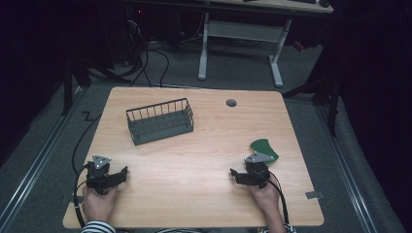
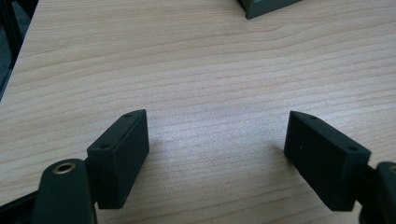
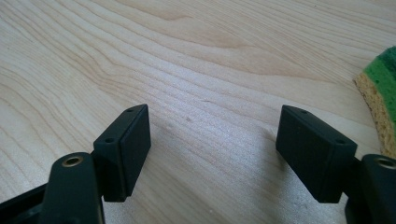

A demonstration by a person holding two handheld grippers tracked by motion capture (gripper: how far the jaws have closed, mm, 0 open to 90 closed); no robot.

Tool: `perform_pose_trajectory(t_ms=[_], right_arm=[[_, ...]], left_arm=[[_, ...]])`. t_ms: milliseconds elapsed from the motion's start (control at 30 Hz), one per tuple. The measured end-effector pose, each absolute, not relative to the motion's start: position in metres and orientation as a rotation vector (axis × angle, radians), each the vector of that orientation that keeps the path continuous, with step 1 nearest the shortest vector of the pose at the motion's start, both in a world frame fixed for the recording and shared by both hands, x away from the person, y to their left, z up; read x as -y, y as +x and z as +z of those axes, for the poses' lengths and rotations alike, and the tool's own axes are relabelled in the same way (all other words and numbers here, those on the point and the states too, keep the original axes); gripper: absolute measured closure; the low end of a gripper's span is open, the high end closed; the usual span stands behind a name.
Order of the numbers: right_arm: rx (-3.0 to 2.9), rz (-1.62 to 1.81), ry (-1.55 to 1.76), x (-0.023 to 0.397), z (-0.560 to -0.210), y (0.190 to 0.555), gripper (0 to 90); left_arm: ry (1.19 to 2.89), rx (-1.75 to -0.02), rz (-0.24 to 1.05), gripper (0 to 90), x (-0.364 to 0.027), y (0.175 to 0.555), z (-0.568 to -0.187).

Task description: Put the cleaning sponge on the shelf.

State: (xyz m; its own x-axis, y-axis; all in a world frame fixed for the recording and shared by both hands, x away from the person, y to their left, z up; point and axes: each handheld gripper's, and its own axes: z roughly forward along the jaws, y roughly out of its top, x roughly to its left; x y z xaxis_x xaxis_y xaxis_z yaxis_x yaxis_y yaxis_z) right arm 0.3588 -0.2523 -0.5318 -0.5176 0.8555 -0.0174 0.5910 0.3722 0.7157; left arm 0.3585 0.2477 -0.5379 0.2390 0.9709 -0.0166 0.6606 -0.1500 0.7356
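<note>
A dark wire basket (image 1: 160, 121) stands on the wooden table (image 1: 204, 145), left of centre toward the back. A green sponge with a yellow underside (image 1: 265, 147) lies near the right side. My left gripper (image 1: 122, 175) rests low at the front left, held by a hand, jaws wide apart with bare wood between them (image 2: 215, 140). Just in front of the sponge, my right gripper (image 1: 234, 174) sits open over bare wood (image 3: 212, 135). The sponge's edge (image 3: 380, 93) shows at the right of the right gripper view. A corner of the basket (image 2: 268, 5) peeks in at the top of the left gripper view.
A small grey round cap (image 1: 231, 103) is set in the table toward the back. Beyond the table stand a white-legged desk (image 1: 243, 43) and cables on the floor. Metal rails run along both sides of the table.
</note>
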Motion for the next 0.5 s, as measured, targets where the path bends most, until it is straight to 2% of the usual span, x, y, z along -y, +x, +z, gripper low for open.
perform_pose_trajectory(t_ms=[500], right_arm=[[-2.251,0.937,1.26,0.252,-0.5317,0.3588,26.7]], left_arm=[[1.885,-1.495,0.637,22.6,-0.2477,0.3592,-0.5379]])
